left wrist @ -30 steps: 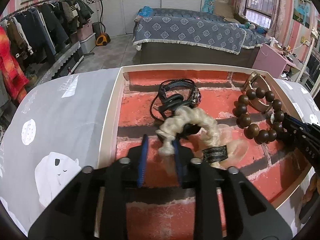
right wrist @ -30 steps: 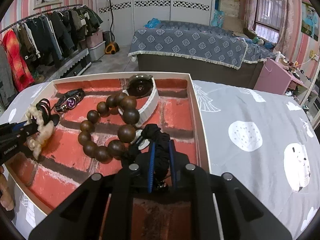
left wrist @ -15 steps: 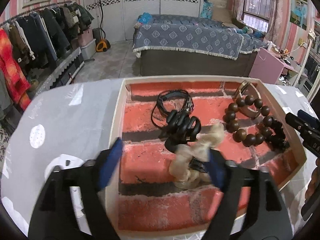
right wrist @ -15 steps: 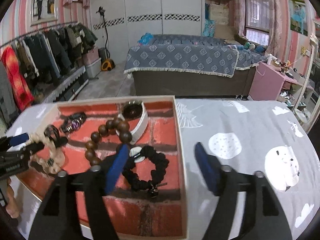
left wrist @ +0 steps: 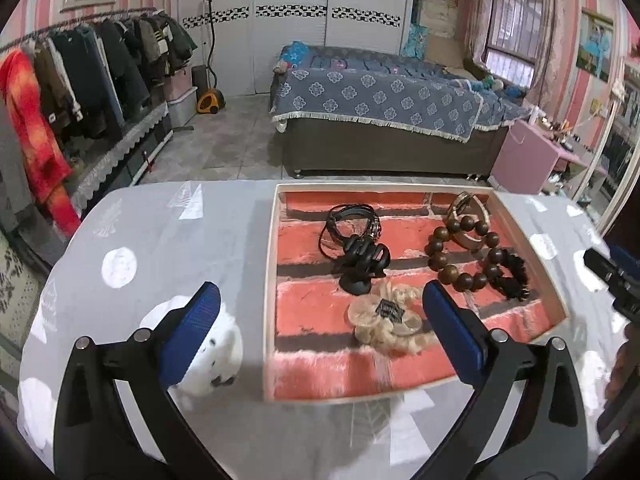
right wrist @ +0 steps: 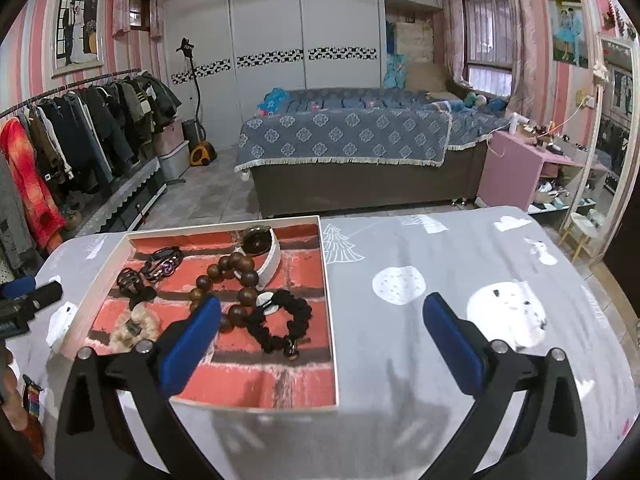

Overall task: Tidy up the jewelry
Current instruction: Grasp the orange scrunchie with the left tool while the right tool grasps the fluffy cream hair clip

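Left gripper (left wrist: 316, 312), black frame with blue pads: jaws spread wide, nothing between them, raised above the near left rim of the shallow white-rimmed tray with red brick-print lining (left wrist: 270, 280). Right gripper (right wrist: 322, 320), same build: jaws wide, nothing held, raised over the tray's near right edge and the grey printed tablecloth (right wrist: 440, 280). Contents of tray, all lying on the lining: cream fluffy hair scrunchie with dark label (left wrist: 386, 318), near centre; black plastic claw clip (left wrist: 362, 262), just beyond it; black strap bracelet (left wrist: 352, 218), far left; dark brown wooden bead bracelet (left wrist: 460, 256), right of centre; black fabric scrunchie (right wrist: 280, 322), touching the beads; white-strapped round watch (right wrist: 260, 246), far right.
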A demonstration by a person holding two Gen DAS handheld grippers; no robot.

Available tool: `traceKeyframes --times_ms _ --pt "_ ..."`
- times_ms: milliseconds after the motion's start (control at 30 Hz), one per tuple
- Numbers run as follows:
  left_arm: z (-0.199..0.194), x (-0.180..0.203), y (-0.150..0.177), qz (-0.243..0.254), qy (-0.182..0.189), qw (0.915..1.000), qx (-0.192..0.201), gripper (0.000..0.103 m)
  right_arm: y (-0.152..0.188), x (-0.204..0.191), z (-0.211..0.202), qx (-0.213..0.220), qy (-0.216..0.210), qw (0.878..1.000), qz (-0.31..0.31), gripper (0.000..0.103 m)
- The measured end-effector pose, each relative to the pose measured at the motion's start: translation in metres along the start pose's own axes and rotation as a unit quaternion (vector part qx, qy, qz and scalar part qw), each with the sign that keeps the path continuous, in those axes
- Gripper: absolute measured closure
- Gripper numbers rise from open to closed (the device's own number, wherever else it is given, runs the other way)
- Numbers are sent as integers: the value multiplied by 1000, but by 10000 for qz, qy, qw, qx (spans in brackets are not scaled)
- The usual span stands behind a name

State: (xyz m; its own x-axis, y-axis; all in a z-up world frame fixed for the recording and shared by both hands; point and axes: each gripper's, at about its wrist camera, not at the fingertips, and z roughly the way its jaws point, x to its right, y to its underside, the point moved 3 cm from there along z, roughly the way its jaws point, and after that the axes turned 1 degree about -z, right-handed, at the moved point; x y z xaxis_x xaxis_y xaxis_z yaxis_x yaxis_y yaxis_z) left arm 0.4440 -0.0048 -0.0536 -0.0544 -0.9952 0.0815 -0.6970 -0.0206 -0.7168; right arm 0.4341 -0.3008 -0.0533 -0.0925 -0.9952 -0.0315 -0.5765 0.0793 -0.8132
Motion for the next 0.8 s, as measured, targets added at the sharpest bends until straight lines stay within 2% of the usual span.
traceKeyframes --times_ms 67,200,367,533,667,800 --pt "-12 -8 3 -67 44 10000 -24 5 3 -2 -9 -37 66 9999 -72 4" --pt "-35 -24 12 -8 -128 9999 50 5 14 -7 -32 -35 443 9987 -265 4" --pt "-60 -52 29 -64 -291 9995 73 5 30 -17 -60 58 592 9972 -443 4" --pt "-78 -75 53 107 -550 9984 67 5 46 -34 -89 127 471 9969 -618 4" --pt "-89 -94 72 54 -614 9981 23 5 62 -51 -106 127 245 9962 -829 4" --pt "-100 -111 91 -52 -664 9978 37 5 80 -66 -121 135 347 9943 -1000 4"
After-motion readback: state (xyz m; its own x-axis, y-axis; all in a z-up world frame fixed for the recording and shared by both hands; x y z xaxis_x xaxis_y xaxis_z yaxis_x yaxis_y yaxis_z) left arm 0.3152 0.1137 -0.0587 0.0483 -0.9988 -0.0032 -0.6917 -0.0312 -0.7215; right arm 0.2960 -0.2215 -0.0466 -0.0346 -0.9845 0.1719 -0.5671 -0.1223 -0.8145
